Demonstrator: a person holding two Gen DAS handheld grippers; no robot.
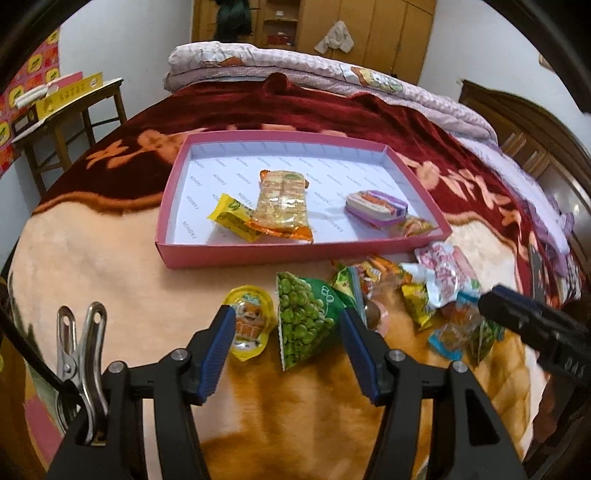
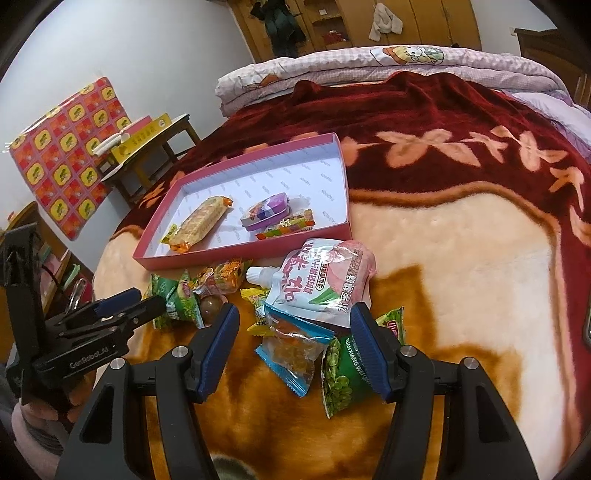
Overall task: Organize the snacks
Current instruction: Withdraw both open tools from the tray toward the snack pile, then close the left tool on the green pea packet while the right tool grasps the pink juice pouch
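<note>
In the left wrist view the left gripper (image 1: 288,339) hangs low over the bed with its ribbed blue pads (image 1: 218,350) spread wide, gripping nothing; a glossy triangular green pea packet (image 1: 306,317) lies between the jaws, and a round yellow foil-lidded jelly cup (image 1: 251,321) sits just beside the left pad. Straight ahead of the jaws rests a shallow pink cardboard box lid (image 1: 295,251) with a white printed lining, holding a clear-wrapped cracker pack (image 1: 282,201), a yellow wrapper (image 1: 231,218) and a small purple tin (image 1: 376,206). To the right of the jaws lies a crinkled heap of loose snacks (image 1: 406,288), with the right gripper's dark fingers (image 1: 517,310) reaching in over it. In the right wrist view the right gripper (image 2: 293,347) also stands wide open and empty, low over the heap: a clear blue-edged candy bag (image 2: 291,350) lies between the jaws, a pink-and-white spouted drink pouch (image 2: 321,284) just ahead, and a second green pea packet (image 2: 343,373) against the right pad. The plush blanket (image 2: 461,277) is cream and orange here, dark red farther off, with a folded quilt (image 2: 369,62) and wooden wardrobe (image 2: 424,22) behind.
</note>
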